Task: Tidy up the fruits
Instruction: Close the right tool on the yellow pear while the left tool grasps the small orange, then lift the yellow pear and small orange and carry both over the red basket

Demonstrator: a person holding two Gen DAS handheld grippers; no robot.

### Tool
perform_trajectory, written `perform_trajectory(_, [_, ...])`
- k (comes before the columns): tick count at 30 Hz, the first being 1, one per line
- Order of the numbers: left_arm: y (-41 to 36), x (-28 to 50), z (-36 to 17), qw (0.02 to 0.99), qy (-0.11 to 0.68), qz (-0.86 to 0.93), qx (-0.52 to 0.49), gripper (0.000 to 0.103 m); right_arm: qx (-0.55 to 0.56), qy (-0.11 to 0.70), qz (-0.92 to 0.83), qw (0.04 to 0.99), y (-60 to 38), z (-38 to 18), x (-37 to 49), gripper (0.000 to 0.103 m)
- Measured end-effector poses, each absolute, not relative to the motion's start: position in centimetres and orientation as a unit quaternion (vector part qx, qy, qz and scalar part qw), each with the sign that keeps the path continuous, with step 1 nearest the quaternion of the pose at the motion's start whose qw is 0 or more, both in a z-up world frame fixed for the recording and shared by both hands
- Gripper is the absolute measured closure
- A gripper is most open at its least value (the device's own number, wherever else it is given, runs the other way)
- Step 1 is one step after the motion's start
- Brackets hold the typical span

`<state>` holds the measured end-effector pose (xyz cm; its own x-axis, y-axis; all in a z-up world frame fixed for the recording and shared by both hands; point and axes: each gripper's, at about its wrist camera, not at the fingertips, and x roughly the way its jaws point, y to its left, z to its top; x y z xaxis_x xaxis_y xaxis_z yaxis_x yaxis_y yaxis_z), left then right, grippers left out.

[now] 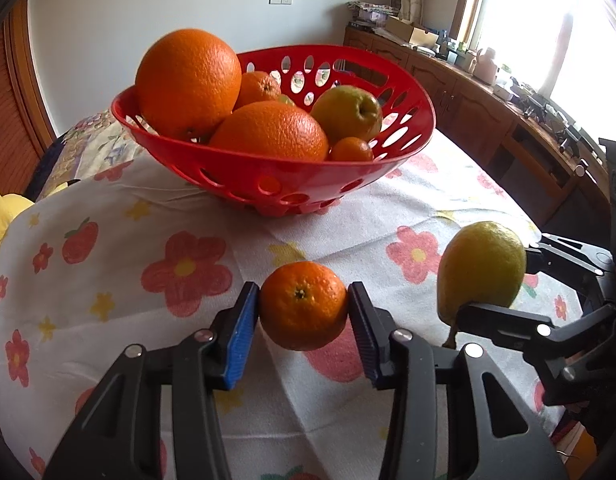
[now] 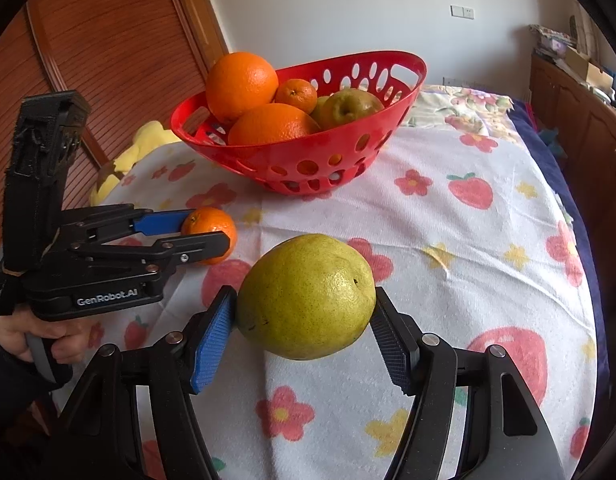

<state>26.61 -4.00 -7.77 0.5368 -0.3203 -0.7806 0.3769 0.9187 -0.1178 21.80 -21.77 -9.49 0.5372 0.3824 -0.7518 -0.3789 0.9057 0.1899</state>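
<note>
From the left wrist camera, the left gripper is clamped on a small mandarin, its blue pads pressed against the fruit's two sides, jaws spread only as wide as the fruit. The mandarin hangs above the flowered tablecloth. Off to the right, the right gripper pinches a green pear between its black fingers. Beyond them sits the red basket, piled with oranges, mandarins and another pear.

From the right wrist camera, the right gripper grasps the pear across its width, jaws set wide, blue pads touching the skin on both sides. To the left, the left gripper holds the mandarin, gripped in a person's hand. The basket stands farther back on the cloth.
</note>
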Motion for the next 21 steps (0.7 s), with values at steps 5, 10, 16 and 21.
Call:
perform_trajectory(5, [-3.6,25.6,-5.2,0.885,0.415,-0.211,0.031,0.06,0.0,0.417,0.224,0.881,-21.8,-8.4,21.9,0.035])
perform_trajectory(10, [-2.9,24.9,-1.6,0.9,0.377,-0.219,0.027,0.06,-0.003,0.386,0.227,0.894,-22.1,-5.8,22.3,0.035])
perform_trajectory(16, [-2.1,25.8,1.9,0.915,0.339,-0.219,0.029,0.06,-0.023,0.343,0.224,0.912,-22.8,-2.1,23.4,0.035])
perform_trajectory(21, [-1.9,27.8,2.9,0.92,0.327,-0.211,0.035,0.06,-0.039,0.316,0.224,0.921,-22.9,0.4,25.5,0.035])
